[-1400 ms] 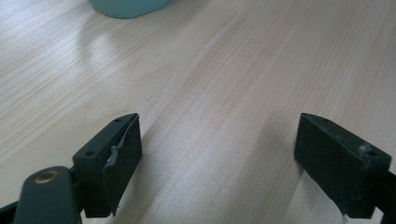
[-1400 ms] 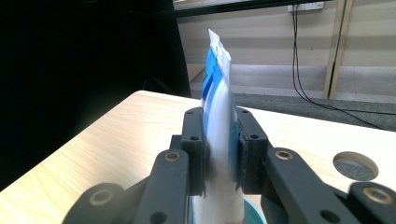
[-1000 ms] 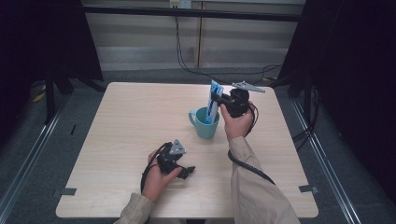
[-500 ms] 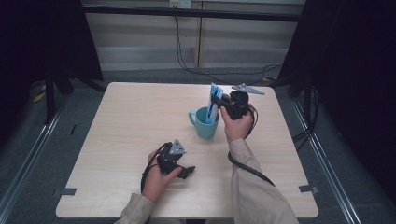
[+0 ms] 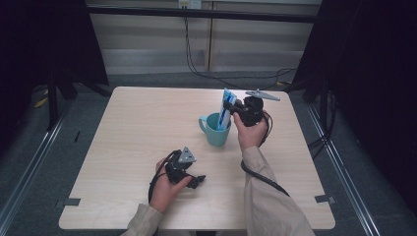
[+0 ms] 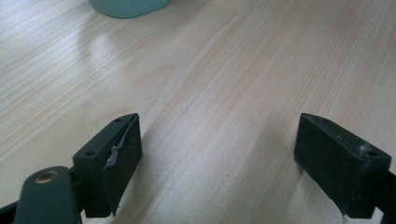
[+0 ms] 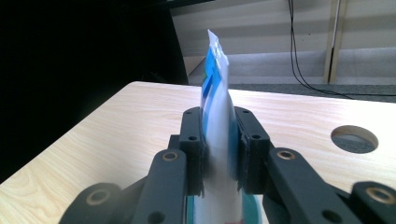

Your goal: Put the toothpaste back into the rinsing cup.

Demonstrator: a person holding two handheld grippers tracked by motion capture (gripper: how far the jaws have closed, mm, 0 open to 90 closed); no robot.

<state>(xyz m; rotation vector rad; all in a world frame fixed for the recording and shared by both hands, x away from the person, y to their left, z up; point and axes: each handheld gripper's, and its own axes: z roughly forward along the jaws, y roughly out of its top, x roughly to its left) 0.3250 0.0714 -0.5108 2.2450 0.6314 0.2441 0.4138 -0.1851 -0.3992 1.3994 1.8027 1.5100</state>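
A teal mug (image 5: pixel 215 130) stands right of the table's centre, handle to the left. A blue and white toothpaste tube (image 5: pixel 225 109) stands upright in it, leaning a little. My right gripper (image 5: pixel 234 106) is shut on the tube above the mug's rim; in the right gripper view the tube (image 7: pixel 217 116) rises squeezed between the two black jaws, with the mug's teal rim (image 7: pixel 254 210) below. My left gripper (image 5: pixel 198 181) rests low on the table near the front, open with nothing between its fingers (image 6: pixel 114 156). The mug's base (image 6: pixel 128 6) shows at the top of the left gripper view.
The light wooden table (image 5: pixel 133 132) has a round cable hole (image 7: pixel 354 138) near its edge. Dark curtains flank both sides, and cables hang behind the table's far edge (image 5: pixel 196 64). A black cable trails from the right gripper across the front right (image 5: pixel 260 178).
The right gripper with the tube has shifted slightly over the mug. The left gripper has stayed where it was.
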